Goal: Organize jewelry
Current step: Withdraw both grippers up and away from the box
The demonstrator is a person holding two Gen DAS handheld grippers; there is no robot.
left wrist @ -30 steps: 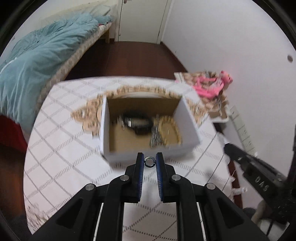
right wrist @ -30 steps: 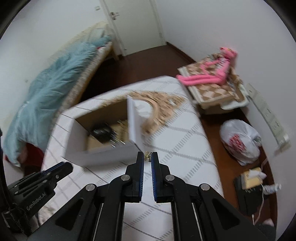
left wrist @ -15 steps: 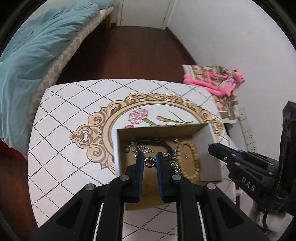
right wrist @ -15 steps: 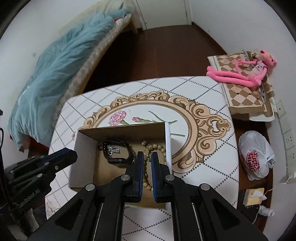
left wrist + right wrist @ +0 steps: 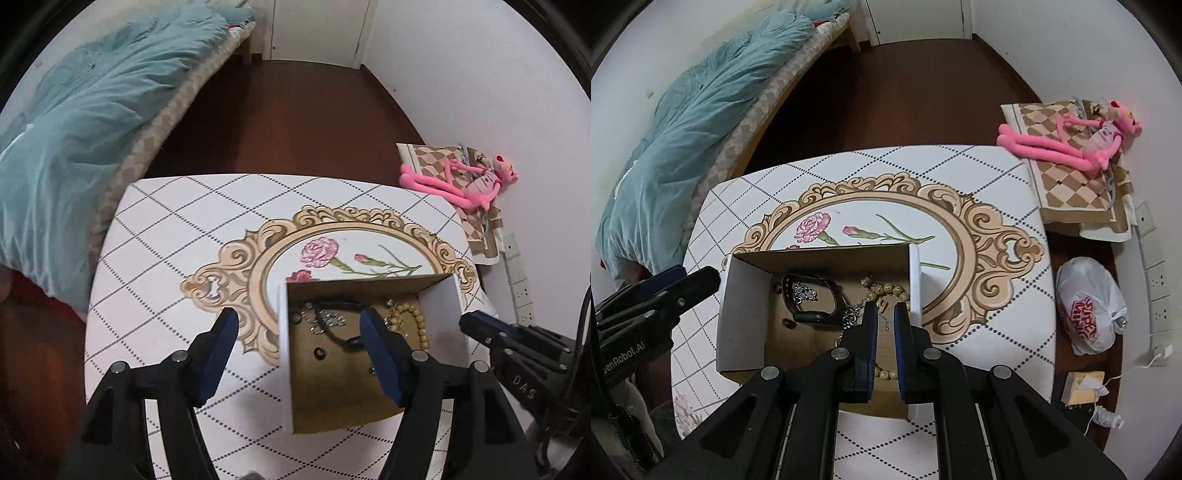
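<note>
An open cardboard box (image 5: 283, 354) (image 5: 742, 317) stands on the patterned table. In it lie a black bracelet (image 5: 812, 301), a wooden bead bracelet (image 5: 886, 290) (image 5: 412, 319), silver chain pieces (image 5: 803, 290) and a small ring (image 5: 319, 353). My left gripper (image 5: 299, 325) hangs over the box's left wall, jaws wide open and empty. My right gripper (image 5: 884, 314) is over the box's right side, jaws a narrow gap apart; I see nothing between them.
The table (image 5: 997, 177) has a white diamond-pattern cover with a gold floral frame. A pink plush toy (image 5: 1071, 144) lies on a checked cushion to the right. A plastic bag (image 5: 1089, 306) sits on the floor. A bed with a teal duvet (image 5: 74, 129) stands left.
My left gripper has opened wide and the ring it held now lies in the box. My right gripper has parted slightly. Both views have pulled back a little.
</note>
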